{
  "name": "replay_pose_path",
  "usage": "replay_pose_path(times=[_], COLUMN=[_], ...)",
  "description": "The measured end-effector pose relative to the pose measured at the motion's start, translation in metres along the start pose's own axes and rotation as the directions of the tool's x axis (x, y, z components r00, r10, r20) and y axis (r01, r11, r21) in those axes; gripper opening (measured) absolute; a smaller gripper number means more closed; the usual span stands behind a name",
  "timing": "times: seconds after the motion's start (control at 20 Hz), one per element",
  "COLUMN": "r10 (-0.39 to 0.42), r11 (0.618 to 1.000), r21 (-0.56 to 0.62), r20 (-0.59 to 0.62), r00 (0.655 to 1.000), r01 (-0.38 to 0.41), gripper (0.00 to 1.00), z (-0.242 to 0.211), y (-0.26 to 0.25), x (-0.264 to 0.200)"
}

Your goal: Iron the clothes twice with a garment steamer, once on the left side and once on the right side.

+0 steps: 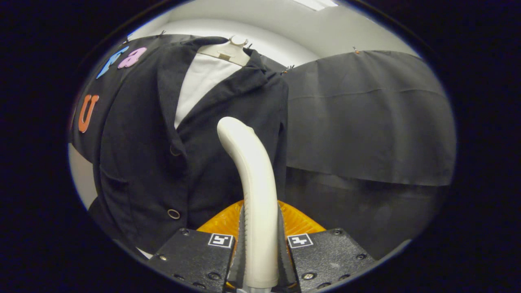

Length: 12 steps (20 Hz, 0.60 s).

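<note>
- the gripper (260, 244) is pinching the garment steamer (250, 183) by its pale handle, one finger pressed on each side low on the shaft
- the handle rises straight up from between the fingers, then bends over toward the jacket – its rounded tip ends over the dark cloth, whether touching it or just short i cannot tell
- an orange ribbed part (299, 221) shows behind the handle, just above the finger blocks, spreading out on both sides
- the black jacket (163, 162) hangs on a pale hanger (228, 51) beyond the fingers and to their left, with a white shirt (201, 81) showing in the open v of the lapels
- two round buttons sit on the jacket front, one at mid height (176, 150) and one near the hem (174, 214)
- the jacket's right-hand edge runs down just past the steamer's tip; the steamer stands over the panel on that side
- past that edge, a black cloth wall (366, 122) hangs in a broad plain sheet with a sagging lower edge – open room lies in front of it, to the right of the handle
- the jacket's hem curves away low on the left, with a strip of pale wall beside it
- white ceiling with a light panel (315, 3) lies above the hanger
</note>
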State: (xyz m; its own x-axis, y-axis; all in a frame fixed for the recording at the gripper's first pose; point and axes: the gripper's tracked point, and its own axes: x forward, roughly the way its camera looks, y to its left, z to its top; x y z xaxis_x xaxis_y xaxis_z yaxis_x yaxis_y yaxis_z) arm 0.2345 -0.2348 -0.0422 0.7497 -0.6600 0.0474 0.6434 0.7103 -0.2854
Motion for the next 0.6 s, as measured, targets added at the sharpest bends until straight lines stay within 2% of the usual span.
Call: replay_pose_path(times=[0.6], r10=[-0.049], r11=[0.996], r21=[-0.075], r20=[-0.122], r00=[0.991], r01=[0.04], gripper=[0.35], z=[-0.077], y=[0.014], x=[-0.026])
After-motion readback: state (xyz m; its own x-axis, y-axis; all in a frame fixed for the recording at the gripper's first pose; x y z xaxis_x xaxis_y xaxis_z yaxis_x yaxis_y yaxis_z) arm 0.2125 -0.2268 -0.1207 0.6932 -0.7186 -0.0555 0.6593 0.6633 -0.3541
